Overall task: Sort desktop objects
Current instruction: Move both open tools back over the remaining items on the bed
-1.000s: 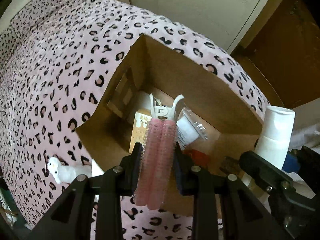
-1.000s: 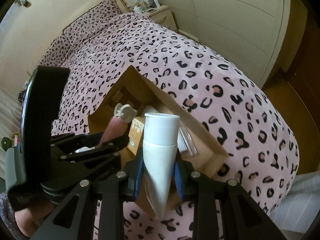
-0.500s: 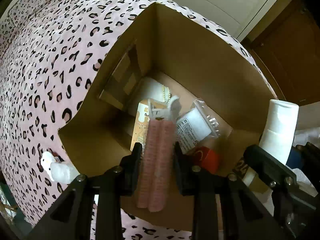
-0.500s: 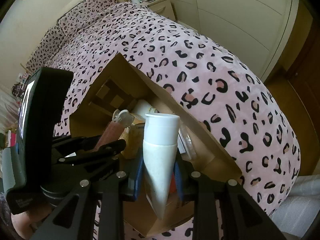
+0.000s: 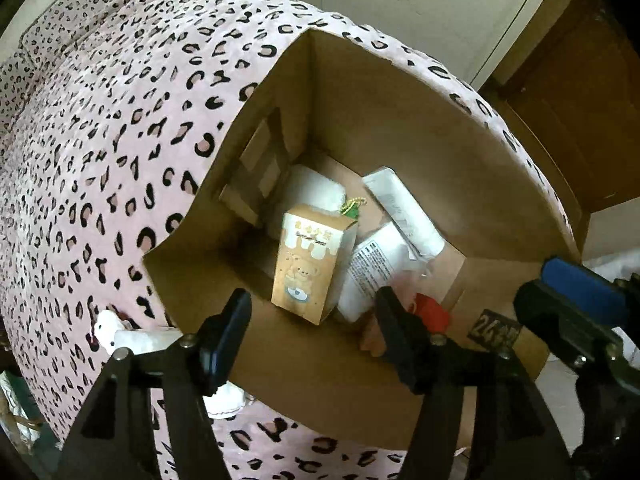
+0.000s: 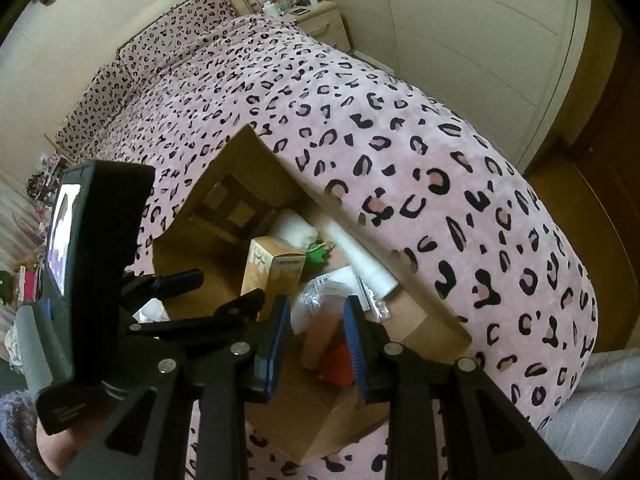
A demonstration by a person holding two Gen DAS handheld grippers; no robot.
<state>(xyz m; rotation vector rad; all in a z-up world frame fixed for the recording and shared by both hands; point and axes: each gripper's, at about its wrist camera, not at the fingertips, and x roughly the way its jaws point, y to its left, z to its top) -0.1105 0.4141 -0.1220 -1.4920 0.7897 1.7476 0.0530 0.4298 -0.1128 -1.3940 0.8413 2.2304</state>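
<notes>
Your left fingers point(image 5: 312, 320) hang straight over the cardboard box point(image 5: 400, 120) on the bed point(image 5: 120, 120), opening, with nothing between them. Your right fingers point(image 6: 316, 328) stand parted and bare over the box's near corner. Below both, a pink item point(image 6: 320, 336) lies in the box beside a red one point(image 6: 340, 364), just under the right fingers. The next thing to sort lies outside: a small white figure point(image 5: 108, 328) on the bedspread beyond the box's left wall, nearer your left hand. Farther in stands a bear-printed carton point(image 5: 308, 264).
</notes>
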